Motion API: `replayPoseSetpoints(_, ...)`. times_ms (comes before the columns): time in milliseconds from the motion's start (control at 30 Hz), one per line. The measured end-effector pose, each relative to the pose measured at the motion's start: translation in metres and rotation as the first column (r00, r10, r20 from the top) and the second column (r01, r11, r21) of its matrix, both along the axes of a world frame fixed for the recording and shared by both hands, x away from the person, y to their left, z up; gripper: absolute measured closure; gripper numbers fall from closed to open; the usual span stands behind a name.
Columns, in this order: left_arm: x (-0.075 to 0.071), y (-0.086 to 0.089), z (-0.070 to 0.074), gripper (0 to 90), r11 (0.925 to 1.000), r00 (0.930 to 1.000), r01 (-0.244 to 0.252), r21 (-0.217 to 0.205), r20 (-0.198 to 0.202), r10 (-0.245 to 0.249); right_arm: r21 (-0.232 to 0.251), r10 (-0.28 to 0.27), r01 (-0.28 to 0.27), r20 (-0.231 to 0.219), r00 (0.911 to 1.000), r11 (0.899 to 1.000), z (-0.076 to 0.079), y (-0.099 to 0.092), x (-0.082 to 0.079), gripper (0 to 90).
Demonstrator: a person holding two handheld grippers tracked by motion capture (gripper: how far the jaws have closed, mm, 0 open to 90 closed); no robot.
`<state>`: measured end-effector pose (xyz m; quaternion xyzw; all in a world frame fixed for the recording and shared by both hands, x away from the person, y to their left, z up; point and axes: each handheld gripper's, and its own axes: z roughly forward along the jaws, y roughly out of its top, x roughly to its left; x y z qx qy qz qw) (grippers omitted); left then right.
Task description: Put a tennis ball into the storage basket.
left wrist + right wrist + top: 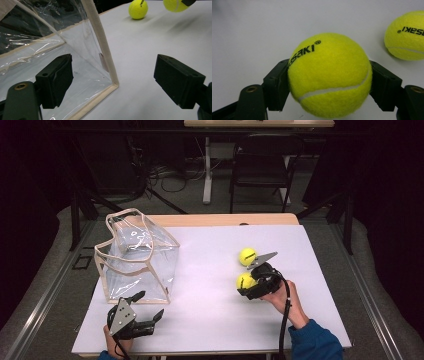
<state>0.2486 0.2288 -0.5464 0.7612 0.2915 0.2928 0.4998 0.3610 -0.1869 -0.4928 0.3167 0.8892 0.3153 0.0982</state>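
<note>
High view: right tool (251, 285) pinches a tennis ball (245, 280); clear bag (137, 257) lies leftward, beside the spread left tool (149, 306).

Yellow tennis ball (329, 75): clamped between black jaws. Second ball (247, 256): loose, at its 12 o'clock. Clear bag (136, 257): upright, 9 o'clock.

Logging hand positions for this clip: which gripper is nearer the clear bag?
Left. The left gripper sits open right at the clear bag's near corner; the right gripper is across the table, shut on a tennis ball.
</note>
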Motion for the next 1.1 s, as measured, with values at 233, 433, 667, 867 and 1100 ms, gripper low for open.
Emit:
replayPoseSetpoints(233,0.001,0.000,-0.001,15.8,1.0000,1.0000,0.003,-0.006,-0.003,-0.003,-0.004,0.016,-0.016,0.005,0.9999,1.000,0.006,0.007,0.005,26.5)
replayPoseSetpoints(433,0.000,0.000,-0.001,15.8,1.0000,1.0000,0.002,-0.005,-0.004,-0.002,-0.010,0.031,-0.031,0.010,0.9995,0.999,0.009,0.012,0.008,26.5)
replayPoseSetpoints(667,-0.001,0.000,-0.001,15.8,1.0000,1.0000,0.002,0.001,-0.002,-0.002,-0.022,0.044,-0.044,0.014,0.9989,0.999,0.010,0.015,0.011,26.5)
replayPoseSetpoints(867,0.001,0.000,-0.001,15.8,1.0000,1.0000,0.006,0.001,-0.005,-0.006,-0.020,0.043,-0.043,0.030,0.9986,0.999,0.014,0.017,0.013,26.4)
replayPoseSetpoints(1100,0.001,0.001,-0.002,15.8,1.0000,1.0000,0.006,-0.005,-0.003,-0.006,-0.021,0.053,-0.052,0.044,0.9977,0.998,0.022,0.021,0.015,26.4)
